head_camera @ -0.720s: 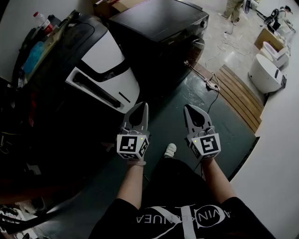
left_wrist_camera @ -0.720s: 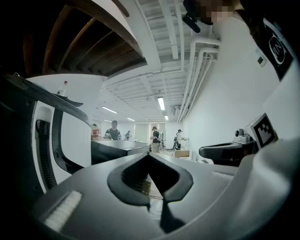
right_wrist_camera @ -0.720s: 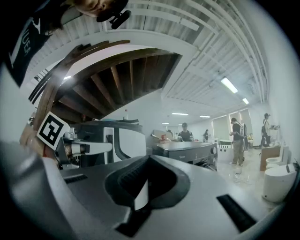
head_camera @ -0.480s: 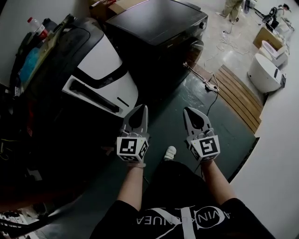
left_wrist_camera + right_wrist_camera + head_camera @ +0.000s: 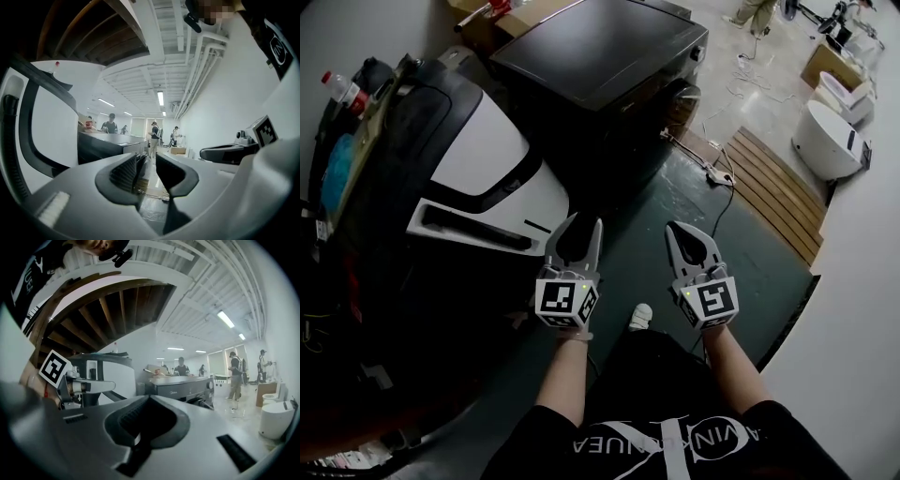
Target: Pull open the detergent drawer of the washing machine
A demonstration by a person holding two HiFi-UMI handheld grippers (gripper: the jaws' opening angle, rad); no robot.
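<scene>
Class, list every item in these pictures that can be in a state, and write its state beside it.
Left tongs: open, nothing between them.
Right tongs: shut, empty.
White washing machine: not gripped by either tongs; whether its drawer is open or shut cannot be told.

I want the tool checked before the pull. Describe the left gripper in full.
The left gripper is pale grey, plastic by its look, with two tapered jaws lined with dark ribbed pads. Behind them sits its cube of black-and-white square markers, and the person's left forearm leads up to it. The jaws stand apart with nothing between them. It points forward, about level, in the air near the front of the white washing machine, apparently touching nothing.
</scene>
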